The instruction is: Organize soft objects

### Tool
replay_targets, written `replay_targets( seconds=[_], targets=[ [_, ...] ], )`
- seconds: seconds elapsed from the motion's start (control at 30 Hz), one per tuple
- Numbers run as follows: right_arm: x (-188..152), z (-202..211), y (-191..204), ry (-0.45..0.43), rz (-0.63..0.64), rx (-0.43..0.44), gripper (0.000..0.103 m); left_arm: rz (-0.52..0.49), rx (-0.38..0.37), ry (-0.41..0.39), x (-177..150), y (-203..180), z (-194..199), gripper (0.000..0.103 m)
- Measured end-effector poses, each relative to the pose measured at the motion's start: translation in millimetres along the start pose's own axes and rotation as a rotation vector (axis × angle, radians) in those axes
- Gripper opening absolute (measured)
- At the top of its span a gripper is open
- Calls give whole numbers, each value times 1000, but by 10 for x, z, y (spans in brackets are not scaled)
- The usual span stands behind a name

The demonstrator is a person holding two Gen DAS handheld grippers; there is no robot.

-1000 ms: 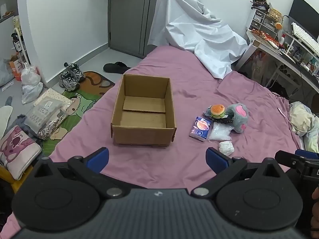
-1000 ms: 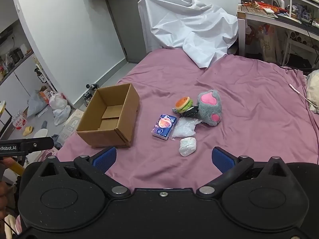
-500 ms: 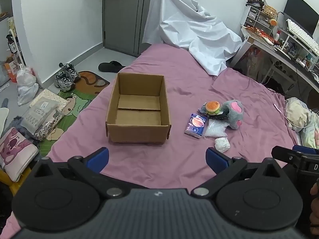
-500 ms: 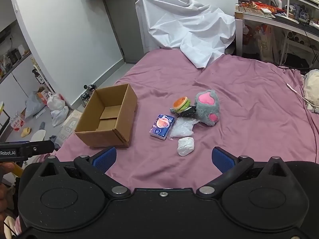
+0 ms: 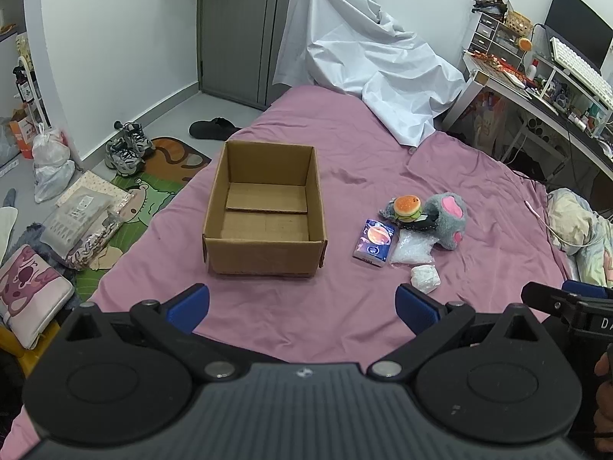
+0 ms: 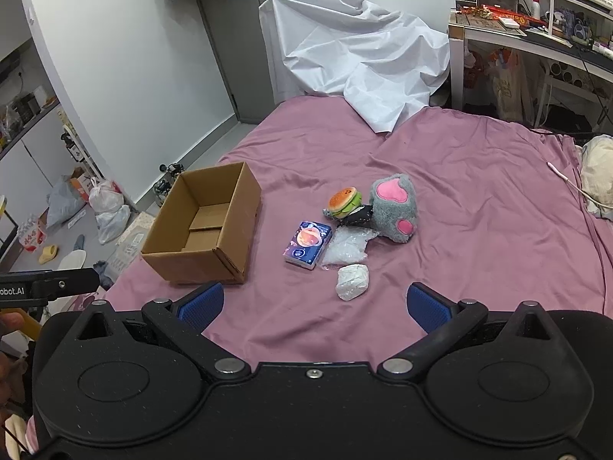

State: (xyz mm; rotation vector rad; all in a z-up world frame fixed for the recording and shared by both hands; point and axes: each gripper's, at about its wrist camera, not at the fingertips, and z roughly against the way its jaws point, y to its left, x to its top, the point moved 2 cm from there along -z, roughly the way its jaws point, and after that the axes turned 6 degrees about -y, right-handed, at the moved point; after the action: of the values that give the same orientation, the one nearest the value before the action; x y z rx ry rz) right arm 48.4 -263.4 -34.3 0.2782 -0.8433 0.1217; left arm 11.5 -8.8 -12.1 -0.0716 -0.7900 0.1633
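Note:
An open, empty cardboard box sits on the purple bed sheet. To its right lie a burger plush, a grey paw plush, a blue tissue pack, a clear plastic bag and a white wad. My left gripper is open and empty, held before the box. My right gripper is open and empty, held before the white wad.
A white sheet drapes over something at the bed's far end. A desk with clutter stands at the right. Shoes, bags and cushions lie on the floor left of the bed. Bedding lies at the right edge.
Both grippers have drawn back and risen a little, so the box and the objects look smaller and farther. Nothing on the bed has moved.

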Motion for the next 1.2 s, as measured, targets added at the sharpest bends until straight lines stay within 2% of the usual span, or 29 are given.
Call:
replay_targets(
  seconds=[1.2],
  targets=[
    [8,24,-3,-5,13,-15,103,-6,-9,-1,-15,-53,3,103]
  ],
)
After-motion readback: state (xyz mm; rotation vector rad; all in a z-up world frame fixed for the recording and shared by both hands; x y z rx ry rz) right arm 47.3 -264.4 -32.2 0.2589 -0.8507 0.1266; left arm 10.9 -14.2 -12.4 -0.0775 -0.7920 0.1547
